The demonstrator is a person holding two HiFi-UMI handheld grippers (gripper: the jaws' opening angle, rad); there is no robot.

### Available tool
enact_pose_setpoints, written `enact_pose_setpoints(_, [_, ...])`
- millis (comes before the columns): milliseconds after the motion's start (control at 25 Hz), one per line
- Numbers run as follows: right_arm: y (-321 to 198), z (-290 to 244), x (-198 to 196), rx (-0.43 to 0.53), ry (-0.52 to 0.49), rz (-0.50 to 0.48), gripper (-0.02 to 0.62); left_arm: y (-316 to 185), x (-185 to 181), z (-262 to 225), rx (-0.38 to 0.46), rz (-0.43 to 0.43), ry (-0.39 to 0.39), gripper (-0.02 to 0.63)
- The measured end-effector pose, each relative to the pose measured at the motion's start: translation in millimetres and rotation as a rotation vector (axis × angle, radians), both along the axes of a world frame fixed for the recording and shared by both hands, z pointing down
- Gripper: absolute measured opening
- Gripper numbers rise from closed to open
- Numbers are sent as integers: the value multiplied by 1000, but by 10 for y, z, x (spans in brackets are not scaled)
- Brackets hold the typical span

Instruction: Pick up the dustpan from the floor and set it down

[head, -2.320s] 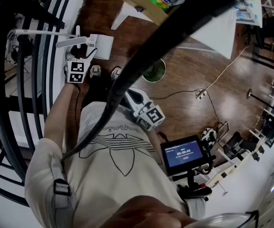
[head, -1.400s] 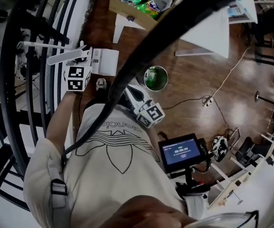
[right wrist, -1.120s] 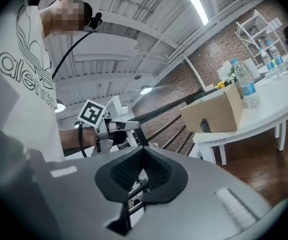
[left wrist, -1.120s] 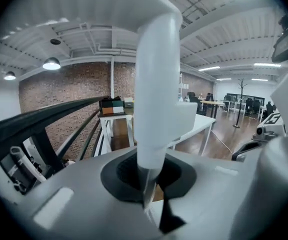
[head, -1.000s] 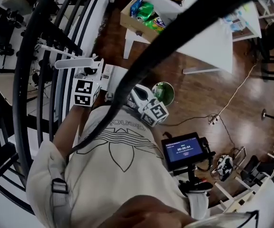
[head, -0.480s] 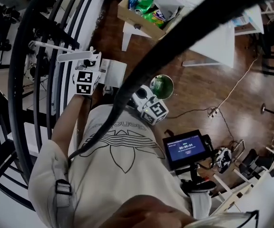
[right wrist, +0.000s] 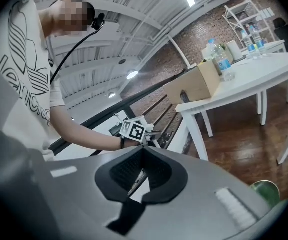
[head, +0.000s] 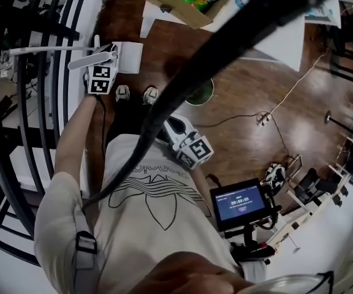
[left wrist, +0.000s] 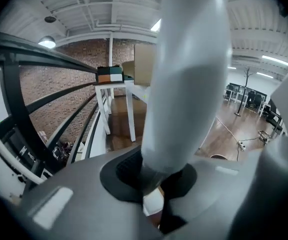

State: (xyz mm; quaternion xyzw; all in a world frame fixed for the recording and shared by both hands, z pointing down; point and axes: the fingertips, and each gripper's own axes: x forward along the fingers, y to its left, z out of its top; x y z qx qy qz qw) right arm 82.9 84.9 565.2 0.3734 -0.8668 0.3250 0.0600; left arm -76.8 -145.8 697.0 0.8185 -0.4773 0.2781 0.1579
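We count two grippers and one dustpan (head: 129,57). The left gripper (head: 108,60) is clamped tight on the dustpan's white handle (left wrist: 184,74), which fills the left gripper view and rises from between the narrow jaws. The pan end hangs low over the wooden floor (head: 250,97), just beside the black railing (head: 48,103); we cannot tell whether it touches the boards. The right gripper (head: 173,124) sits in front of the person's shirt with its jaws drawn together and nothing between them.

Around the person we see two shoes (head: 122,92) (head: 149,94), one green bowl (head: 199,94) on the floor just beyond them, one white table (head: 280,41), one cardboard box (head: 175,5) of bright packets on that table, and one lit screen (head: 241,201) on a stand.

Against the frame from half a second ago, the left gripper and the dustpan have gone down toward the floor: the marker cube (head: 101,78) looks smaller and farther from the head. The right gripper has shifted only a little and is closed as before.
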Motion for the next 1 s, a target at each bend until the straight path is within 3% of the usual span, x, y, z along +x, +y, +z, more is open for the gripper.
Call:
enact_pose_setpoints(280, [-75,-46,142,53,25,73,2,-191,-93,188,-29,28,-92,69])
enact_pose_setpoints(360, [-128,-92,126,75,19,74,2,-164,-200,118,-31,3,-171,196])
enact_pose_setpoints(480, [-247,-204,98,125,9,65,2,-23,-365,-64,-11,-70,-266,249])
enact_pose_setpoints(600, [-376,-377,100,180,-19,77,2,303,-444,-228,-21,-125,-276,291])
enact_pose_setpoints(680, [-443,-543,116,223,-44,89,3,599,-440,-374,-27,-143,-227,274])
enact_pose_setpoints(720, [-484,-629,126,246,-55,92,2,746,-379,-488,-21,-125,-178,170])
enact_pose_setpoints(760, [-538,-708,133,269,-66,93,2,883,-251,-639,-7,-76,-103,21])
enact_pose_setpoints(880, [-659,-848,106,327,-61,72,2,1297,404,-1226,29,201,169,20])
enact_pose_setpoints(1000, [-615,-849,13,343,-22,21,2,1555,896,-1687,50,346,302,20])
